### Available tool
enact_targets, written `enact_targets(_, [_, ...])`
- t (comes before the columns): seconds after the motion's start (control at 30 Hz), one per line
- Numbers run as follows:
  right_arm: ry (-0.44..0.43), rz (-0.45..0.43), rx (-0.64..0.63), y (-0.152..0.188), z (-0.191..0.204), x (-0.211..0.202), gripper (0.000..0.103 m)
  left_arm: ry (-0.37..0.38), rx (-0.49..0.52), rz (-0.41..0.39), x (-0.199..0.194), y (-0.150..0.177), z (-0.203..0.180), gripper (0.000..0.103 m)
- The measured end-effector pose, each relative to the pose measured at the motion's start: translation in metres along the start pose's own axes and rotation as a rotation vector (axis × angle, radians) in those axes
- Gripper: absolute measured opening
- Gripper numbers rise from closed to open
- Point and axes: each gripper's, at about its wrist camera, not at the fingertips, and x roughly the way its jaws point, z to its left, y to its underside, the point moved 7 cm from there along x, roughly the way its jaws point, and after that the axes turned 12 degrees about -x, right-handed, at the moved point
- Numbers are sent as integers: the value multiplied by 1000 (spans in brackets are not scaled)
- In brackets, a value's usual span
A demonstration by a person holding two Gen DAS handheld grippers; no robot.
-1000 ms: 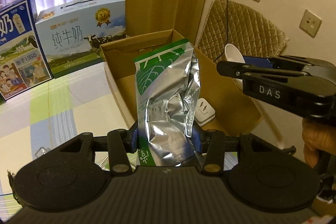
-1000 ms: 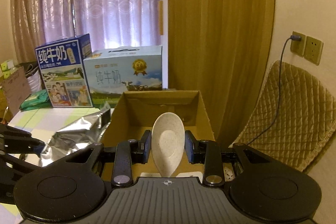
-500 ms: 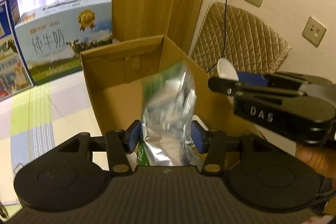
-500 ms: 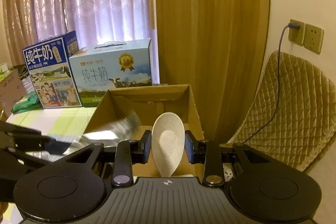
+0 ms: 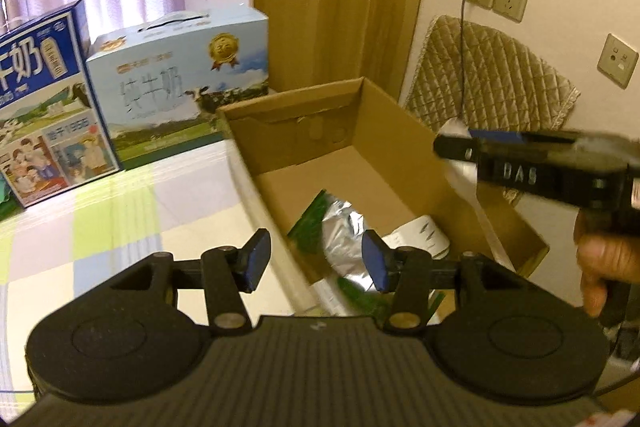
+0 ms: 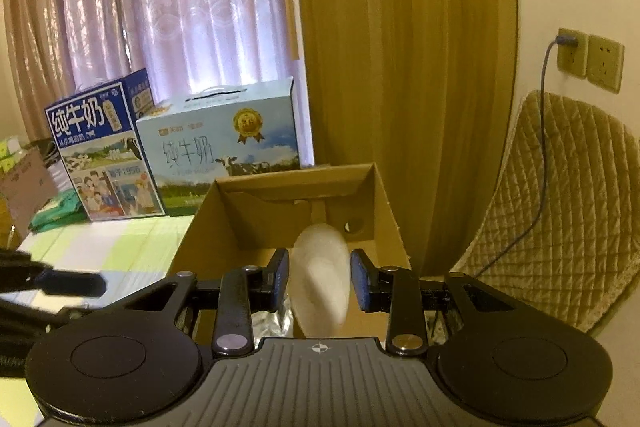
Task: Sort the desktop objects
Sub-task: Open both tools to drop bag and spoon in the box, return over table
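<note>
Two milk cartons line the far edge of the table (image 5: 120, 211): a dark blue milk carton (image 6: 100, 147) at the far left and a pale blue milk carton (image 6: 224, 151) just beside it, glossy printed card with a cow on the front. Behind them hang sheer pink curtains (image 6: 180, 7) and a heavy ochre drape (image 6: 400, 67). A quilted tan cushion (image 5: 492, 83) leans on the wall at the right, with a cable (image 6: 540, 127) running up to a wall socket (image 6: 572, 55).

The open cardboard box (image 5: 400, 131) sits at the table's right edge, plain corrugated brown with straight walls. The left gripper (image 5: 316, 259) hovers over the box's near-left wall, blue pads spread wide with nothing between them. Down on the box floor lies the foil pouch (image 5: 344, 231), crinkled silver with green ends, beside a white plug adapter (image 5: 420, 235).

The right gripper (image 6: 320, 275) is over the box's near rim, its pads pinching the ceramic spoon (image 6: 320, 267), a smooth, pale, oval bowl shown blurred, pointing towards the far wall. In the left view the black body of the right gripper (image 5: 520, 163), lettered DAS, blocks the box's right wall, and the person's hand (image 5: 604, 267) grips its handle.
</note>
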Motion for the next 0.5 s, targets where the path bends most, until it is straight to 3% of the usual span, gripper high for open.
enact_targets(0.1, [3,-10,-14,-1,3,-2,49,-16,-9,2,-4,9,14,45])
enact_targets(0.5, [-28,-49,14,-1,26,-40,57,-119,-52,8,-49,46,89,45])
